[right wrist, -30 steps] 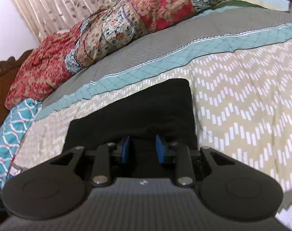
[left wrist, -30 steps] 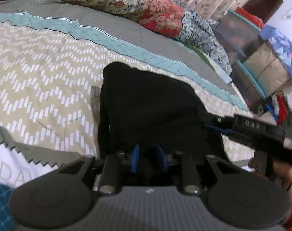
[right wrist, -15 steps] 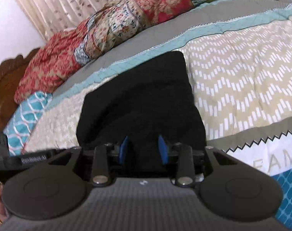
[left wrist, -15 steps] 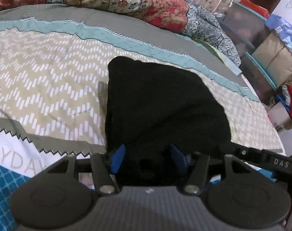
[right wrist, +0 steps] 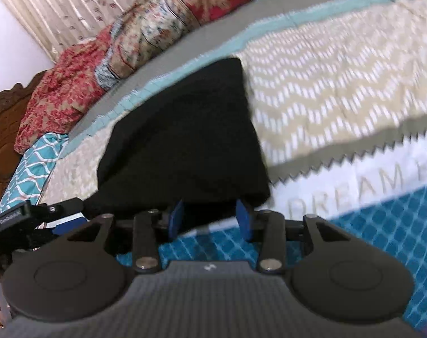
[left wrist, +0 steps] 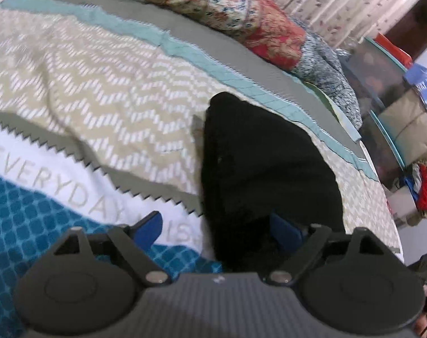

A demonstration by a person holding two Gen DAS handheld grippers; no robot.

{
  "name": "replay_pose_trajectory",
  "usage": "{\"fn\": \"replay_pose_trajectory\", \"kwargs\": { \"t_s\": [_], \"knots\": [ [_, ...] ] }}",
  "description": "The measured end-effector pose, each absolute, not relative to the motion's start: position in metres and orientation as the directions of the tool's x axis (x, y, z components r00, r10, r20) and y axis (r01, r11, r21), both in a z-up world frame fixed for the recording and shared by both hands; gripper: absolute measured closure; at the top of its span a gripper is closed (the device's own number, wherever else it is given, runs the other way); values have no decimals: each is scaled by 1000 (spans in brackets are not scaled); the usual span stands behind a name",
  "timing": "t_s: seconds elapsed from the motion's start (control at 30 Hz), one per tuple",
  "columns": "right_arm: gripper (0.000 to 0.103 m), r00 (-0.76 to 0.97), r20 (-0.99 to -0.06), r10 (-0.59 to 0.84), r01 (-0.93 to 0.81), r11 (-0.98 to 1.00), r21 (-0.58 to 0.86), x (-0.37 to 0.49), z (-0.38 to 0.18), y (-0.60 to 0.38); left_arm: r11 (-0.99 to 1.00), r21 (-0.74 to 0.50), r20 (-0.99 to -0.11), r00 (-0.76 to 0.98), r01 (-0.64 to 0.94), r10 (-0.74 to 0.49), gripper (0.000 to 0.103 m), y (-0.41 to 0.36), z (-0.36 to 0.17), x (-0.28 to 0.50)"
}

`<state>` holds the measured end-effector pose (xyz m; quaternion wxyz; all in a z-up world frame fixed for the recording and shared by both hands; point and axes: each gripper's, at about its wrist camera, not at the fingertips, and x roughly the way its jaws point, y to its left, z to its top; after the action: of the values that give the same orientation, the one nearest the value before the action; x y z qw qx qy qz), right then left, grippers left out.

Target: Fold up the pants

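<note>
Left wrist view gives me the black pants [left wrist: 258, 163] folded into a compact pile on the patterned bedspread [left wrist: 95, 84], near its edge. My left gripper [left wrist: 216, 225] has just been opening; its blue pads [left wrist: 147, 225] stand wide, the near hem between them but unpressed. Through the right wrist view, my right gripper [right wrist: 210, 219] has also been opening, its 2 pads apart at the pile's near edge [right wrist: 185, 140], clamping nothing.
</note>
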<state>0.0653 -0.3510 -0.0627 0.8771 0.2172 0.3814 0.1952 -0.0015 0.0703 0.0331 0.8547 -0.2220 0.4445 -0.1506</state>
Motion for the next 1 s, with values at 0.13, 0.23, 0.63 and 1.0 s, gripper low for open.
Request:
{"fn": "replay_pose_trajectory", "kwargs": {
  "t_s": [0.13, 0.23, 0.63, 1.0],
  "knots": [
    [59, 623, -595, 508, -172, 831, 529, 64, -67, -350, 859, -511, -712, 544, 31, -443, 14, 74, 24, 0],
    [59, 617, -598, 512, -166, 827, 538, 65, -69, -352, 853, -522, -715, 537, 17, -448, 12, 77, 19, 1],
    [58, 611, -595, 523, -161, 818, 553, 66, -72, -354, 842, -539, -716, 522, 7, -463, 5, 80, 10, 5],
    [58, 610, -594, 525, -161, 816, 555, 66, -72, -354, 843, -538, -718, 520, 6, -462, 3, 78, 10, 5]
  ]
}}
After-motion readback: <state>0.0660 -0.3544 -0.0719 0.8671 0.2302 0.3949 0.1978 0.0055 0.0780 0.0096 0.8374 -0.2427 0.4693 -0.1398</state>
